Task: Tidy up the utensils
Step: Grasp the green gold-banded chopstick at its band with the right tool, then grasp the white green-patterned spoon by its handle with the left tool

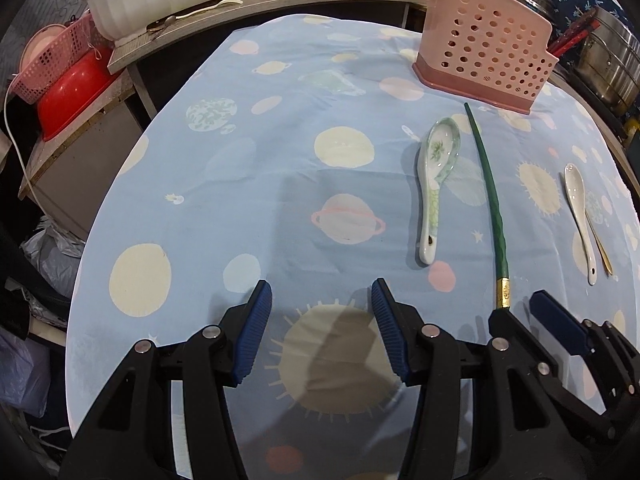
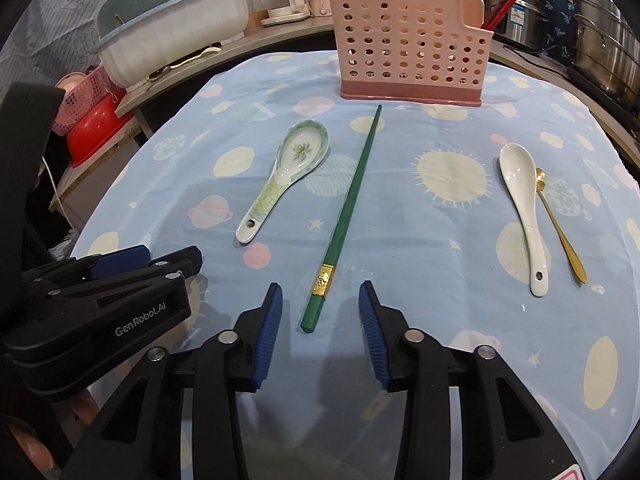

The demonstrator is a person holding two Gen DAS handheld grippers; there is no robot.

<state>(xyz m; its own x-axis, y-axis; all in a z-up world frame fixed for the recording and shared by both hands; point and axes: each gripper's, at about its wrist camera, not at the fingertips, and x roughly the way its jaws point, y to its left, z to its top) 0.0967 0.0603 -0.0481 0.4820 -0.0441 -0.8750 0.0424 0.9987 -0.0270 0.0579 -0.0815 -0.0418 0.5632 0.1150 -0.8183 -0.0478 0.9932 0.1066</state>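
Right gripper [image 2: 320,320] unclenched, jaws apart, straddling near butt end of green chopstick [image 2: 348,204] without contact. Chopstick flat on tablecloth [image 2: 420,248]; long axis near-to-far, tip toward pink utensil holder [image 2: 412,40].

The left gripper [image 1: 322,328] hangs parted over the planet-print cloth [image 1: 248,168], nothing between its blue pads. At two o'clock lie a patterned spoon [image 1: 436,184] and a green chopstick [image 1: 490,196], the pink holder [image 1: 486,50] beyond.
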